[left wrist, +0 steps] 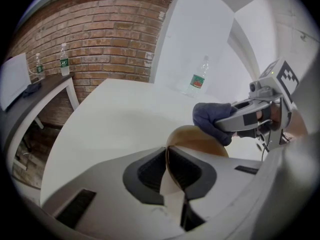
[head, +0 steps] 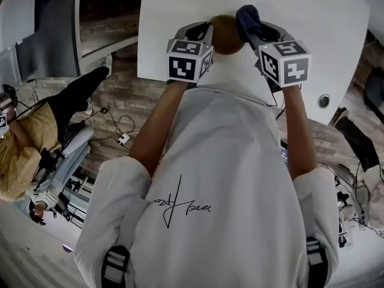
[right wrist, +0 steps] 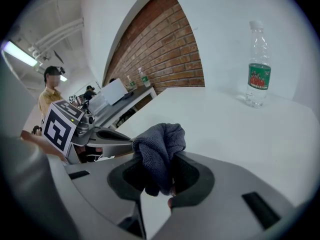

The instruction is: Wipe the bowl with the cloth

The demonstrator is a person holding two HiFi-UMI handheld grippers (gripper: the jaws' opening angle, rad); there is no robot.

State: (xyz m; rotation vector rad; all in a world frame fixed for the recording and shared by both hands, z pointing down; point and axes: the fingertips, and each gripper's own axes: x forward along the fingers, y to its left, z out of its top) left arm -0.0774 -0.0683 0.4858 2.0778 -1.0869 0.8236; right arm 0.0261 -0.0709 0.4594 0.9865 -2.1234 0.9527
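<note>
Bowl (head: pixel 227 33) is at the near edge of a white table (head: pixel 180 17) – brown, thin-walled, raised between the two grippers; contact with the tabletop cannot be made out. Left gripper (head: pixel 207 32) is on its left side: the left gripper view shows the jaws (left wrist: pixel 167 169) closed onto the bowl's rim (left wrist: pixel 197 141), with the wall pinched between the pads. Right gripper (head: pixel 255 35) is just right of the bowl, jaws clamped on a bunched dark blue cloth (right wrist: pixel 160 149). The cloth's free wad (left wrist: pixel 212 119) sticks out past the fingertips, at the bowl's upper right edge – touching or merely beside it is unclear. Far across the table stands a clear plastic bottle (right wrist: pixel 259 71) with a green label, upright, well apart from the bowl.
</note>
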